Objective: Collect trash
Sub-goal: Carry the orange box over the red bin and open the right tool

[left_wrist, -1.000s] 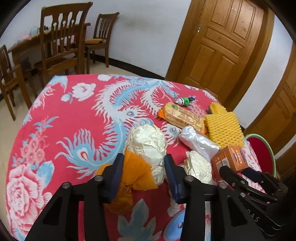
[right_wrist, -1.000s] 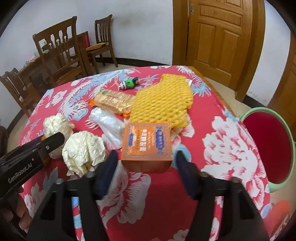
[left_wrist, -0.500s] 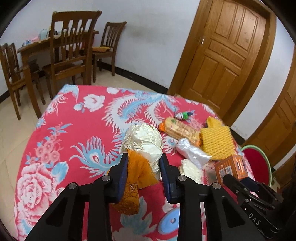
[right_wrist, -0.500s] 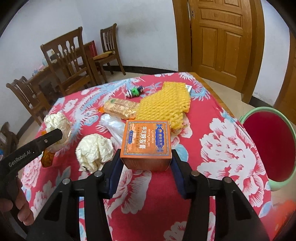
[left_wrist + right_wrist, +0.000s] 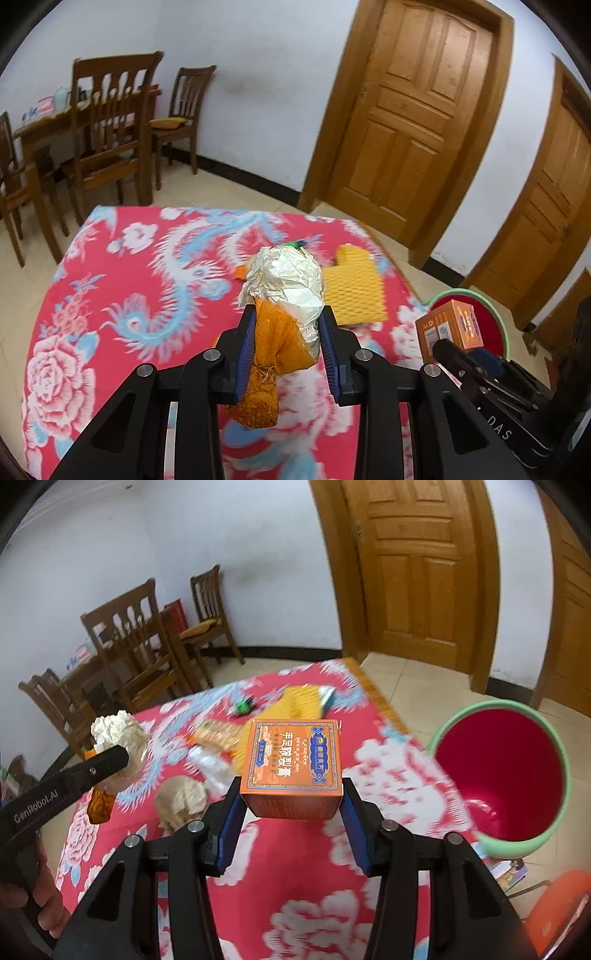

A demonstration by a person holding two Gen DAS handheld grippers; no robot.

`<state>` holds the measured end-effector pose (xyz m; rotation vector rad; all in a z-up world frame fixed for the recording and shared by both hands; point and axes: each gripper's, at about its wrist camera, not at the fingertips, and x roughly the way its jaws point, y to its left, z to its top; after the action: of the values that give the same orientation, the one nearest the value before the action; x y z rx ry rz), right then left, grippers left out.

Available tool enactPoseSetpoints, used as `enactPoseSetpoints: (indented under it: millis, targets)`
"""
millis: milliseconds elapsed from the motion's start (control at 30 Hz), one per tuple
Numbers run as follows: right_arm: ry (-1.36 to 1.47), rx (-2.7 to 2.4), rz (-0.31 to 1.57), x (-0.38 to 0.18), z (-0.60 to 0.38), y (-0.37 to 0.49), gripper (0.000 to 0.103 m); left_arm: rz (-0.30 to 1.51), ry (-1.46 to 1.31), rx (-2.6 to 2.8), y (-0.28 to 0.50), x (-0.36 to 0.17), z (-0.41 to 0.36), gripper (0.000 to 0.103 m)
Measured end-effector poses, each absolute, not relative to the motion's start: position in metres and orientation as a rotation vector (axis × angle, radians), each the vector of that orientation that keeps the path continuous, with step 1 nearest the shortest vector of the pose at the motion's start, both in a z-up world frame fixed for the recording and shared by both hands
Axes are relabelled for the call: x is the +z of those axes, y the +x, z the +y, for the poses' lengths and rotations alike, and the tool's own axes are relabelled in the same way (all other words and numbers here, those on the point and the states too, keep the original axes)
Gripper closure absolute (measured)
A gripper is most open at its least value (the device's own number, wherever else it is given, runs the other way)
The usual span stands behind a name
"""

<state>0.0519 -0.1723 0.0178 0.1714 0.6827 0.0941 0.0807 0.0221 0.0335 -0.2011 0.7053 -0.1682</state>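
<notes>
My left gripper (image 5: 289, 314) is shut on a crumpled white paper wad (image 5: 291, 280) with an orange net wrapper (image 5: 269, 354) hanging from it, held above the red flowered table (image 5: 110, 295). My right gripper (image 5: 291, 790) is shut on an orange cardboard box (image 5: 291, 760), lifted off the cloth. To its right stands a red bin with a green rim (image 5: 524, 843), mouth open. In the right wrist view the left gripper's finger (image 5: 74, 786) shows at the left with the same paper wad (image 5: 118, 731). On the table lie another paper wad (image 5: 183, 797), a yellow foam net (image 5: 299, 701), a snack packet (image 5: 218, 734) and a clear bag (image 5: 210, 760).
A small green bottle (image 5: 243, 705) lies at the table's far side. Wooden chairs (image 5: 140, 642) and a second table stand behind at the left, and wooden doors (image 5: 417, 572) at the back. An orange stool (image 5: 561, 904) sits on the floor below the bin.
The left jaws closed on the paper wad. Both grippers rose off the table with their loads, and the views swung right, bringing the bin closer.
</notes>
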Motion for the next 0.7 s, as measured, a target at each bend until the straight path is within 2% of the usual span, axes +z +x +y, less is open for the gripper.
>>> enactPoseSetpoints:
  millis: [333,700]
  targets:
    - [0.216,-0.025,0.624,0.028,-0.234,0.039,0.051,0.702,-0.150,-0.269,0.089,0.041,-0.049,0.070]
    - [0.324,-0.146,0.658,0.001,-0.309,0.041,0.051,0.716,-0.090,-0.385,0.099,0.036,-0.127,0.070]
